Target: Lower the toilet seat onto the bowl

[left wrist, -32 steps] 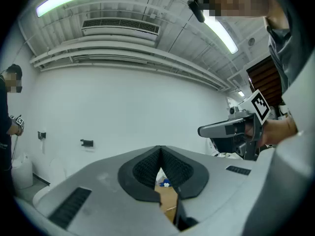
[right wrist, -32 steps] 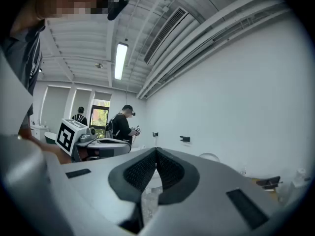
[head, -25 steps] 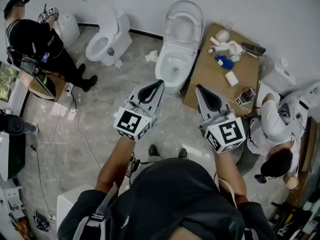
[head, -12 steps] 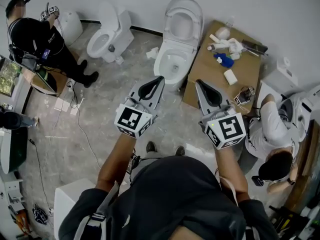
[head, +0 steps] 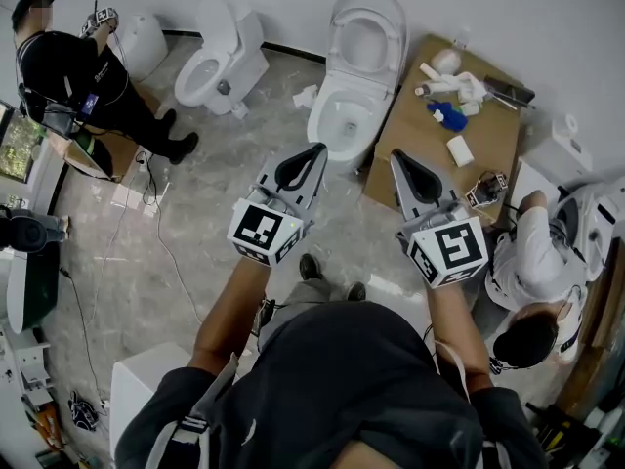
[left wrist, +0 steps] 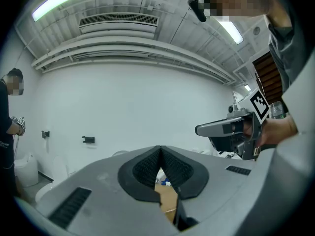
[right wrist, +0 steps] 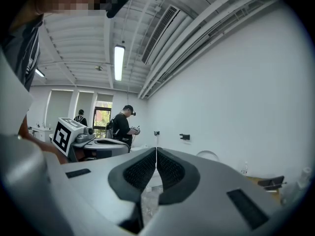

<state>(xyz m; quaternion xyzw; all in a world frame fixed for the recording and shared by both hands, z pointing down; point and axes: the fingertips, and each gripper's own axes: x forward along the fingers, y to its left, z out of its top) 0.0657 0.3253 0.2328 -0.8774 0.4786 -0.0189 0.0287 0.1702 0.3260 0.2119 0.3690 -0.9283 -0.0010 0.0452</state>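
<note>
1. While held over the floor (head: 195, 213), my left gripper (head: 314, 152) has its jaws pressed together on nothing.
2. My right gripper (head: 398, 156) is likewise closed and empty.
3. Far ahead, the toilet seat (head: 341, 29) stands raised above the bowl (head: 340, 117), untouched.

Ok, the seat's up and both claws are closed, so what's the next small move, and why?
Probably reach the right claw forward toward the top edge of the seat. The seat stands upright behind the bowl, and both this one and the left claw are shut, empty and well short of it.
</note>
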